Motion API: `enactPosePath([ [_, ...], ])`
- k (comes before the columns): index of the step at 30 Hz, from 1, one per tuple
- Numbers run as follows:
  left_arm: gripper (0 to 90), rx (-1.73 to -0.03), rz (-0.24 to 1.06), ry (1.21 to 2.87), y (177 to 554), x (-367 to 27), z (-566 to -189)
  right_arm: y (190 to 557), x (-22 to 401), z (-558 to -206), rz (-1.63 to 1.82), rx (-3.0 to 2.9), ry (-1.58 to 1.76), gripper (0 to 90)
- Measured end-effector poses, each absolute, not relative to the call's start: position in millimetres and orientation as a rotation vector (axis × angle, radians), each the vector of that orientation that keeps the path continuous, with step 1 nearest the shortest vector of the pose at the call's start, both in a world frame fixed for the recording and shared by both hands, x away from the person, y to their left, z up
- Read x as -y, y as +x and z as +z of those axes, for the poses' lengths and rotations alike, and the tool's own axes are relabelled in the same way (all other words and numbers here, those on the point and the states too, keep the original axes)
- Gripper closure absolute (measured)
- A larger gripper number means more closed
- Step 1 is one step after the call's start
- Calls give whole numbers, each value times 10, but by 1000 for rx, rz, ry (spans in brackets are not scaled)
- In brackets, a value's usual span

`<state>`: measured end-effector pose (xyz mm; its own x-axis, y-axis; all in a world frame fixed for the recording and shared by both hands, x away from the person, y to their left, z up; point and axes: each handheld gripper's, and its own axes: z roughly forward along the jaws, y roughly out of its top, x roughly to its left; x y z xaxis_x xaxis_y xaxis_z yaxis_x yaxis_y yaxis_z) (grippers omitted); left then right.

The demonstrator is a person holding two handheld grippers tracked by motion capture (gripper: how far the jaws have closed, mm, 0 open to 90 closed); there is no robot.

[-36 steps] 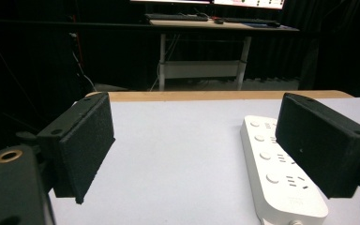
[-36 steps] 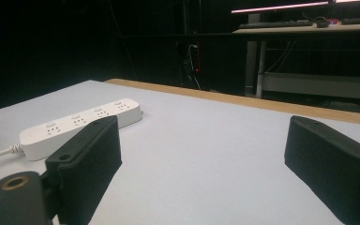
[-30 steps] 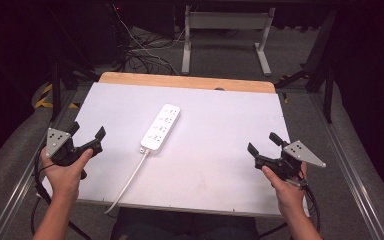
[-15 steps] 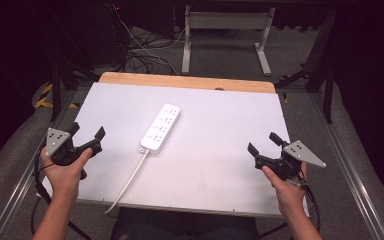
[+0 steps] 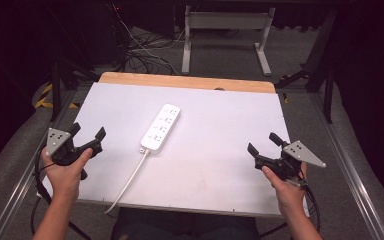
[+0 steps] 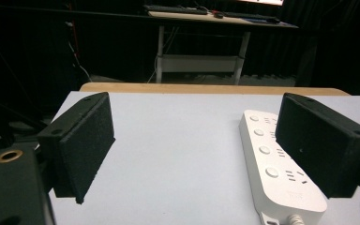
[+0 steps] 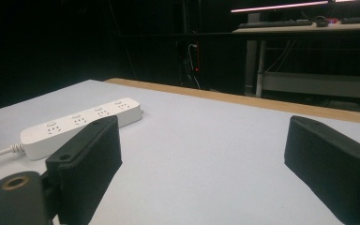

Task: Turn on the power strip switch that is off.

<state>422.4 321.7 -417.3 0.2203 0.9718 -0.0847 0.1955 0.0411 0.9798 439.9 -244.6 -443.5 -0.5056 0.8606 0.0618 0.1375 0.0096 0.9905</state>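
Observation:
A white power strip (image 5: 161,127) lies near the middle of the white table top (image 5: 215,150), its white cord (image 5: 128,181) running off the front edge. In the left gripper view the power strip (image 6: 276,168) lies ahead and to the right. In the right gripper view the power strip (image 7: 79,125) lies far left. My left gripper (image 5: 87,136) is held open over the table's left edge, nothing between its jaws. At the right edge, my right gripper (image 5: 263,143) is open too and holds nothing.
A wooden strip (image 5: 185,81) borders the table's far edge. Behind it stand a grey metal frame (image 5: 225,30) and tangled cables (image 5: 145,55) on the floor. Metal rails (image 5: 350,165) run along both sides of the table.

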Motion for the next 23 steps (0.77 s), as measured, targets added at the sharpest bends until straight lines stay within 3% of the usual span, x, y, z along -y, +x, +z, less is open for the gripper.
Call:
enactPosePath([
  [23, 134, -1225, 880, 1378, 4235, -3257, -4191, 4430, 2434, -4448, 1543, -1705, 1026, 117],
])
